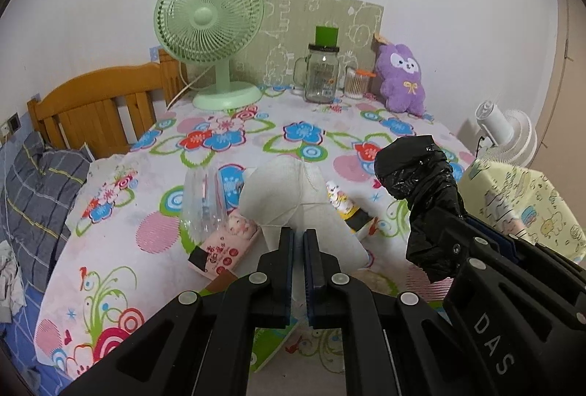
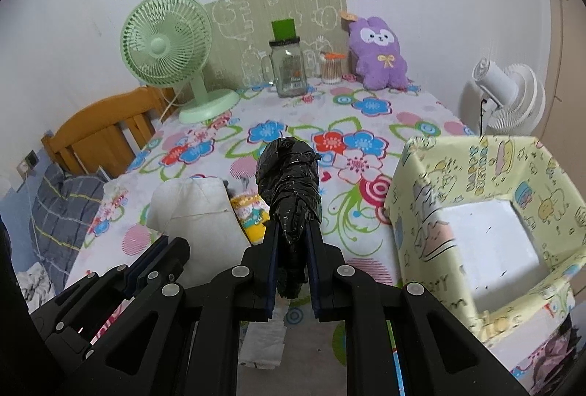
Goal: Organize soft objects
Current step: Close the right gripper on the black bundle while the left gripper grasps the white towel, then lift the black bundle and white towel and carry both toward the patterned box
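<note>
My left tool [image 1: 298,242] is clamped on a white cloth bag [image 1: 293,198], its two jaws pressed nearly together over the thin fabric, and the bag stands up from the grip above the flowered bench [image 1: 256,136]. My right tool [image 2: 293,238] is closed on a crumpled black plastic bag [image 2: 289,176]; the bundle rises between the jaws, and a tail of it hangs below them. From the left wrist camera that black bundle shows to the right of the white bag, apart from it.

Under and beside the white bag lie a clear plastic bag [image 1: 203,202], a pink printed packet [image 1: 227,245] and a yellow cartoon packet [image 1: 346,209], all on the floral cloth. Just off the bench's right side stands an open box [image 2: 432,198] wrapped in pale yellow cartoon paper, its white inside showing.

At the far edge, against the wall, stand a green desk fan [image 1: 208,18], a glass jar with a handle [image 1: 321,73], a small holder of cotton swabs [image 1: 356,82] and a purple plush rabbit [image 1: 401,77]. A white fan [image 2: 509,95] sits beyond the box. To the left are a wooden bed frame [image 1: 95,103] and a grey checked pillow [image 1: 40,191].
</note>
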`<state>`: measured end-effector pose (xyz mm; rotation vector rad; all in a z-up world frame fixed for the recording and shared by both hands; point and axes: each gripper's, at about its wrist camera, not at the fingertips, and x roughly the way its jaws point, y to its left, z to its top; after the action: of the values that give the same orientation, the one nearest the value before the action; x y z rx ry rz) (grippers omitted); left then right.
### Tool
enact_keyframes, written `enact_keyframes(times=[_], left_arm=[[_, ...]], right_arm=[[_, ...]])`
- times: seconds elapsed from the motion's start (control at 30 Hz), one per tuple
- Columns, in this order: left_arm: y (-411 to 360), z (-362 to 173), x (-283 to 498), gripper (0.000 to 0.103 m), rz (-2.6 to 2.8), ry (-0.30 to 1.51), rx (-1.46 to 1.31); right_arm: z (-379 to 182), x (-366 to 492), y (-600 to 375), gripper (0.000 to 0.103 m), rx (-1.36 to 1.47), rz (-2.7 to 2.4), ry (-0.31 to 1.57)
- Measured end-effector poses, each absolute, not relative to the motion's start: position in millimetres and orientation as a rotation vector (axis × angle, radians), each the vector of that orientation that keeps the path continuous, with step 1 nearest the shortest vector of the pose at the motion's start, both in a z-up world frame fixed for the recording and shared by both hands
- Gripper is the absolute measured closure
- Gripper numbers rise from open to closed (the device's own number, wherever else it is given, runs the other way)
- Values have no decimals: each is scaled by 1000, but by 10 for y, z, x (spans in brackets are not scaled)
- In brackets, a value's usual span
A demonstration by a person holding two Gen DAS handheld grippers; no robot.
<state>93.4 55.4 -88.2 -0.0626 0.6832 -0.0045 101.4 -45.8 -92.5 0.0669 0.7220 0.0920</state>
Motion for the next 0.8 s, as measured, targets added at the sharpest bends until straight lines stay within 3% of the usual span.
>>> enact_keyframes(times=[0.8], left_arm=[[308,-384,742,101,4,601,-60]], right_arm=[[-378,826,-690,86,68,140,654]])
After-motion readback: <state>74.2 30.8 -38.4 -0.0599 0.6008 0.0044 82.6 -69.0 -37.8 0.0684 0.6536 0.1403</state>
